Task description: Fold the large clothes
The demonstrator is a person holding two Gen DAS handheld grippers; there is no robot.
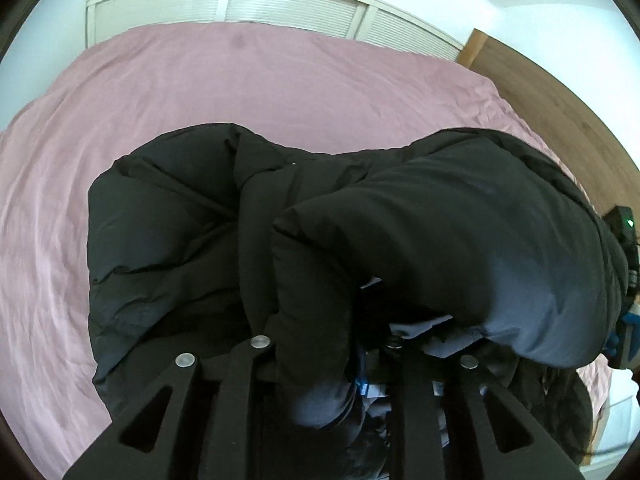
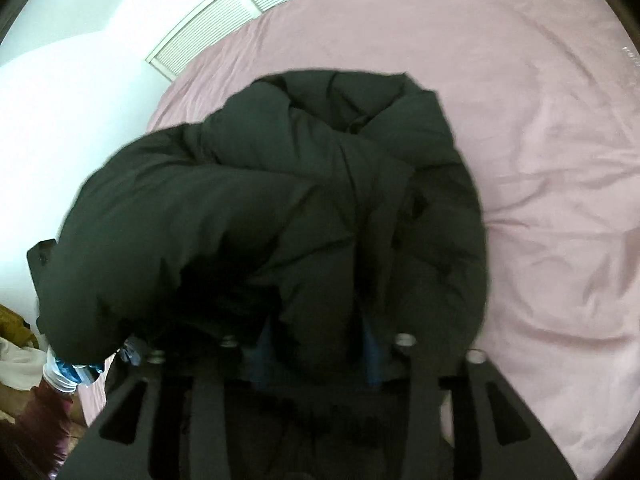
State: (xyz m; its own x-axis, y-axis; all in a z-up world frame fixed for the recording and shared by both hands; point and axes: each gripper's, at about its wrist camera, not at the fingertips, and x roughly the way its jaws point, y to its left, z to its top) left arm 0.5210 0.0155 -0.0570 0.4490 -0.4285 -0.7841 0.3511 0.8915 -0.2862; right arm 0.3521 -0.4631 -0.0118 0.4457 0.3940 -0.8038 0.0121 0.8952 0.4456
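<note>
A large black puffer jacket (image 1: 192, 240) lies bunched on the pink bedsheet (image 1: 200, 92). In the left wrist view my left gripper (image 1: 320, 364) is shut on a thick fold of the jacket, and its fingertips are buried in the fabric. In the right wrist view the same jacket (image 2: 280, 200) is lifted and draped over my right gripper (image 2: 316, 344), which is shut on a fold of it; blue pads (image 2: 372, 360) show beside the fabric. The right gripper's body (image 1: 624, 280) shows at the right edge of the left wrist view.
The pink bedsheet (image 2: 540, 160) spreads around the jacket. White louvred closet doors (image 1: 280, 8) stand behind the bed. A wooden panel (image 1: 560, 92) is at the right. Other clothes (image 2: 16, 344) lie on the floor at the left.
</note>
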